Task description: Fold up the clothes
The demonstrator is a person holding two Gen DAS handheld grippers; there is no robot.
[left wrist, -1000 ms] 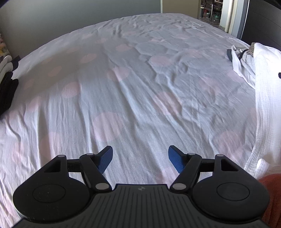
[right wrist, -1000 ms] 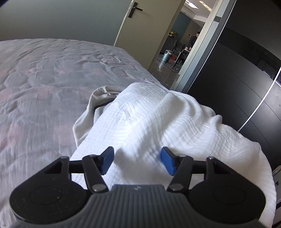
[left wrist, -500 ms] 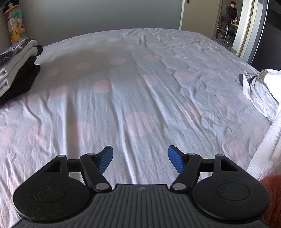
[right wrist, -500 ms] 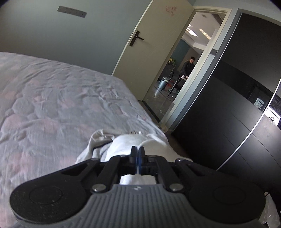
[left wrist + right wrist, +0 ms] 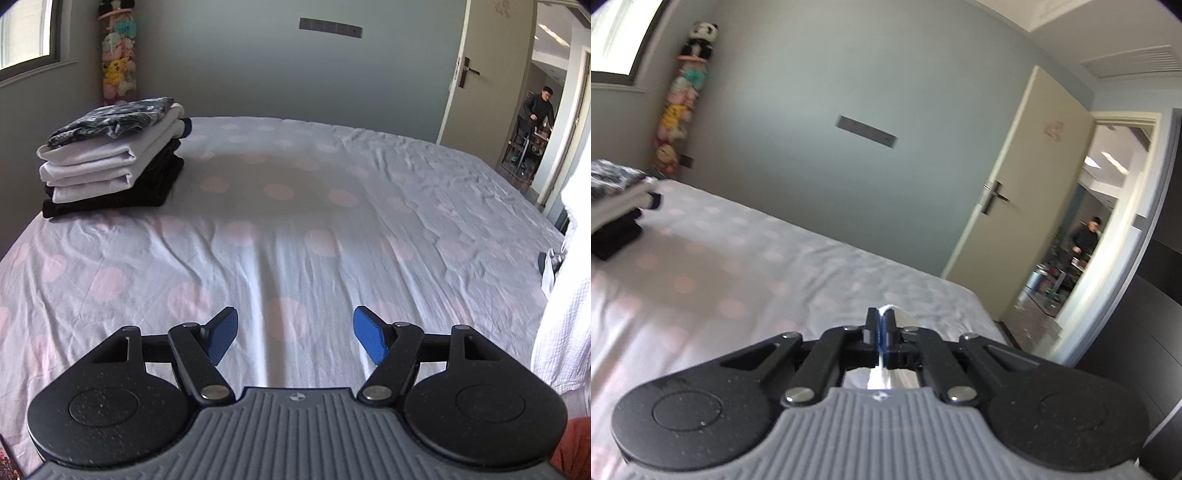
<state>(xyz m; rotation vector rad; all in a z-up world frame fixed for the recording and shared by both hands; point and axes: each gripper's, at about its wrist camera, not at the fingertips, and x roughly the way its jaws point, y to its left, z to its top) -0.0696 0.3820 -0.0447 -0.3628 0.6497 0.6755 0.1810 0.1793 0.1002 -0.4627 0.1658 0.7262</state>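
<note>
The right gripper [image 5: 881,332] has its blue pads pressed tight together on a fold of white textured garment [image 5: 886,374], a bit of which pokes out above the fingertips and more of which hangs bunched behind them, under the gripper body. Ahead of and below it stretches the bed [image 5: 746,280], its pale sheet dotted with pink. Far off to its left sits the stack of folded clothes [image 5: 617,206], and to its right stands an open door [image 5: 1015,206], with a person [image 5: 1084,240] in the room beyond.

The left gripper [image 5: 293,338] stands wide open, with nothing between its blue fingers [image 5: 221,339], hovering over the bare dotted sheet [image 5: 288,236]. Just to its right the same white textured garment [image 5: 565,325] hangs down along the edge of the view, and a second light-coloured piece of clothing [image 5: 550,266] lies crumpled on the bed beyond it. Far ahead and to the left, the folded pile [image 5: 114,155] rests on the bed: black at the bottom, white layers above, a dark patterned piece on top. Behind the pile a column of plush toys [image 5: 118,62] stands in the corner.
</note>
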